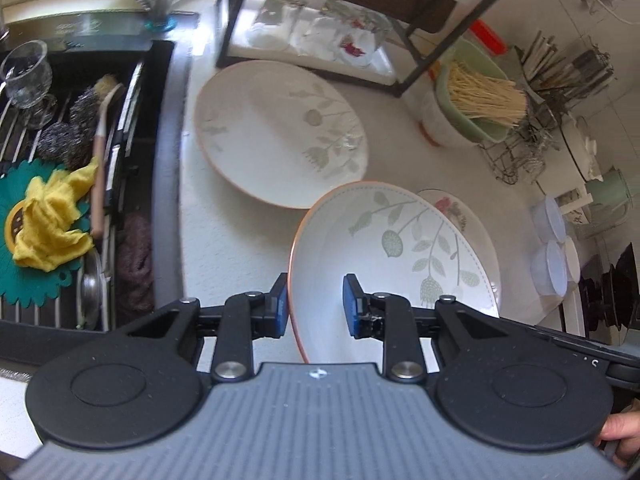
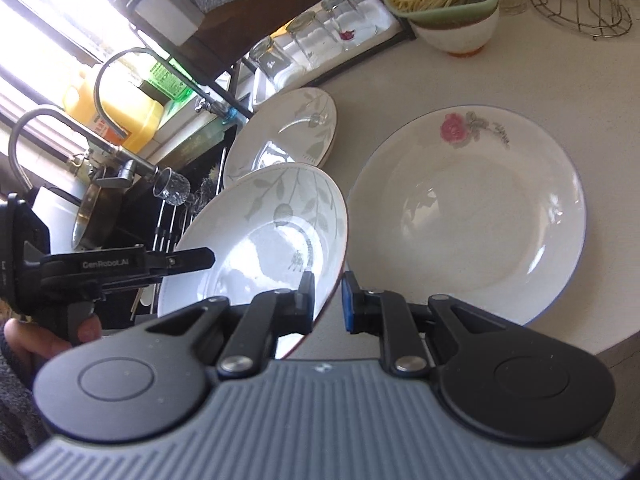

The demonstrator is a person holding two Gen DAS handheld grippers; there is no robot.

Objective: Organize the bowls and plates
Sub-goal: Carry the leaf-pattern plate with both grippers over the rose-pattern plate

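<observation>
— Nearest the left wrist camera, what do you see?

— Both fingers of the left gripper straddle the orange rim of a leaf-patterned plate, tilted off the counter. One blue pad is outside the rim, the other inside; they clamp it.

— And on the right?

— The right gripper pinches the opposite edge of the same leaf-patterned plate, jaws nearly closed on the thin rim. Only this view shows the other tool from the side, a hand around its handle.

— What lies beyond?

— From the right, a rose plate with a blue edge lies flat on the counter just beside the held one; from the left only a sliver of it peeks out behind the lifted plate. Farther back a second leaf plate lies flat near the sink.

— Does the sink show in both?

— Clearly only from the left: steel scourers, a yellow cloth, a glass. The right shows the tap and a yellow jug instead. A green bowl of sticks stands at the back.
</observation>
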